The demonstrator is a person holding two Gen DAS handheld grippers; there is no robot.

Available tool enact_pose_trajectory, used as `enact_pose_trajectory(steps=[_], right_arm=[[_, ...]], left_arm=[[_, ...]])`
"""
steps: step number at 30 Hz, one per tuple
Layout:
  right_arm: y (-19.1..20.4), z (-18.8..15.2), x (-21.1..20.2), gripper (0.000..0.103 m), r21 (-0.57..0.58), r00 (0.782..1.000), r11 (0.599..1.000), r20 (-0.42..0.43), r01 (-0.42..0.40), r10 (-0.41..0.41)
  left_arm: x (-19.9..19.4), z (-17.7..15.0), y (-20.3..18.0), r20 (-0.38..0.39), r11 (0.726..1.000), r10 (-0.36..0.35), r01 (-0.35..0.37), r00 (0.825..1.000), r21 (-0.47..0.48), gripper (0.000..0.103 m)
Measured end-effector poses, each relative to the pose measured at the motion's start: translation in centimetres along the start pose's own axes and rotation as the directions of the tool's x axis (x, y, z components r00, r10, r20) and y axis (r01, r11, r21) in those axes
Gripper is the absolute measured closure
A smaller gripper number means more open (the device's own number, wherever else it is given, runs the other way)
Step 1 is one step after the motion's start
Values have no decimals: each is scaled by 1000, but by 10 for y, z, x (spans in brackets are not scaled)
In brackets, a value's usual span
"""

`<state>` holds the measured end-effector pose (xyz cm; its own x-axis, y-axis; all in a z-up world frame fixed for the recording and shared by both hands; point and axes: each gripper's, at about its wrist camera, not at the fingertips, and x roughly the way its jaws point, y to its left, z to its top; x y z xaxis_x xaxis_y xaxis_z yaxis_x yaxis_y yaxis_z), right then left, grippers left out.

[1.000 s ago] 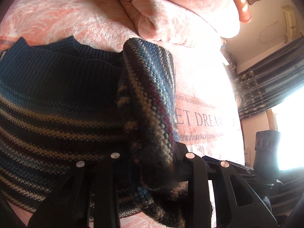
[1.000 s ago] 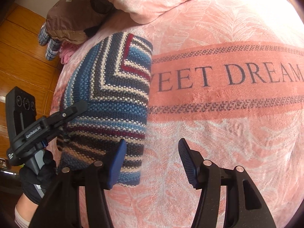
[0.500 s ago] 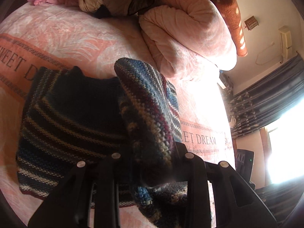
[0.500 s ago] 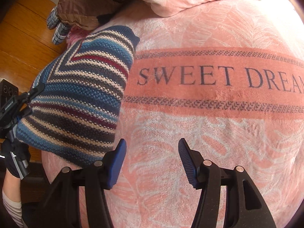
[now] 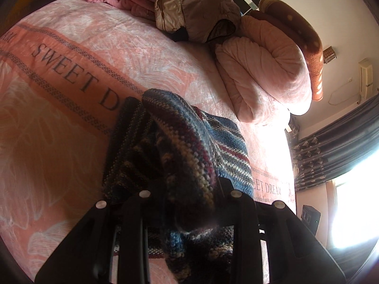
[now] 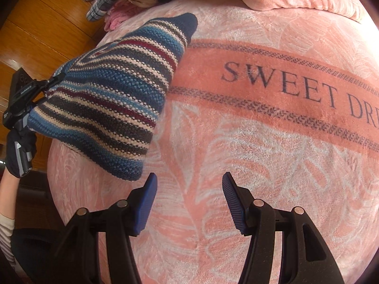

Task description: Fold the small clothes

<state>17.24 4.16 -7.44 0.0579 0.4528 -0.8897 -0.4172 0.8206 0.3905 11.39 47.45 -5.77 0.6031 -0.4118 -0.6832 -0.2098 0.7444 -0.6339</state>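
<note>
Sweater (image 6: 111,99) clamped in left tongs (image 5: 189,203).

In the left wrist view, the left gripper's (image 5: 189,203) fingertips were buried under the bunched striped sweater (image 5: 187,156), so the pads could not be seen. The sweater's lower part ran off the frame at 6 o'clock. The blanket (image 5: 59,142) lettering was covered after "SWEET D" by the knit. In the right wrist view, the blanket's (image 6: 260,142) word "DR…" was cut off at 3 o'clock, and the gloved hand (image 6: 20,151) at 9 o'clock was partly out of frame.
</note>
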Motion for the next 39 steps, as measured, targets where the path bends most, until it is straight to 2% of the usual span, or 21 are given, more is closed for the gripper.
enact_pose_trajectory(steps=[2,4,7,11,15,17,18,19,21,24,27,29,30,32,33,35,39], right_arm=[[8,-2,0,45,-18,1000,1000,2,0,0],[16,-1,0,45,-24,1000,1000,5,-12,12],[24,0,3,45,-22,999,999,11,-33,33],[33,2,10,45,18,996,996,30,-86,85],[41,3,19,45,52,991,990,39,-129,127],[44,5,20,43,69,986,984,52,-162,159],[45,7,20,42,78,983,981,58,-177,173],[47,7,20,39,85,981,979,62,-187,182],[50,10,23,36,96,979,975,62,-200,195],[56,12,32,36,108,980,974,56,-197,192],[58,12,43,36,131,979,971,49,-202,197],[60,11,49,36,136,982,973,43,-188,184],[61,10,51,36,139,983,973,40,-182,178],[62,9,53,36,149,984,972,40,-179,175],[63,10,53,36,152,983,971,41,-182,178],[64,9,51,36,149,984,973,43,-179,174],[68,10,53,30,143,983,973,38,-182,178]], left_arm=[[1,2,11,-7,1000,-8,8,1000,-4,76],[8,-1,19,-22,1000,13,-13,1000,18,76],[26,-8,31,-62,994,89,-86,994,62,75],[43,-17,47,-101,985,165,-158,981,70,72],[24,-16,37,-101,977,192,-181,976,110,65],[1,-18,32,-77,980,164,-153,984,125,62],[-11,-20,30,-72,983,144,-135,987,121,56],[-21,-24,28,-77,987,122,-113,989,112,51],[-35,-35,26,-109,991,94,-82,990,110,47],[-37,-56,25,-176,988,111,-89,978,129,42],[-31,-73,25,-228,994,55,-32,972,102,42],[-28,-77,22,-229,993,66,-40,971,115,42],[-26,-77,21,-223,991,79,-53,972,119,43],[-22,-77,25,-215,994,50,-29,975,102,57],[-20,-76,27,-221,996,26,-7,975,84,91],[-20,-77,38,-229,999,-20,29,973,36,94],[-16,-87,75,-252,1000,18,-20,968,-6,95]])
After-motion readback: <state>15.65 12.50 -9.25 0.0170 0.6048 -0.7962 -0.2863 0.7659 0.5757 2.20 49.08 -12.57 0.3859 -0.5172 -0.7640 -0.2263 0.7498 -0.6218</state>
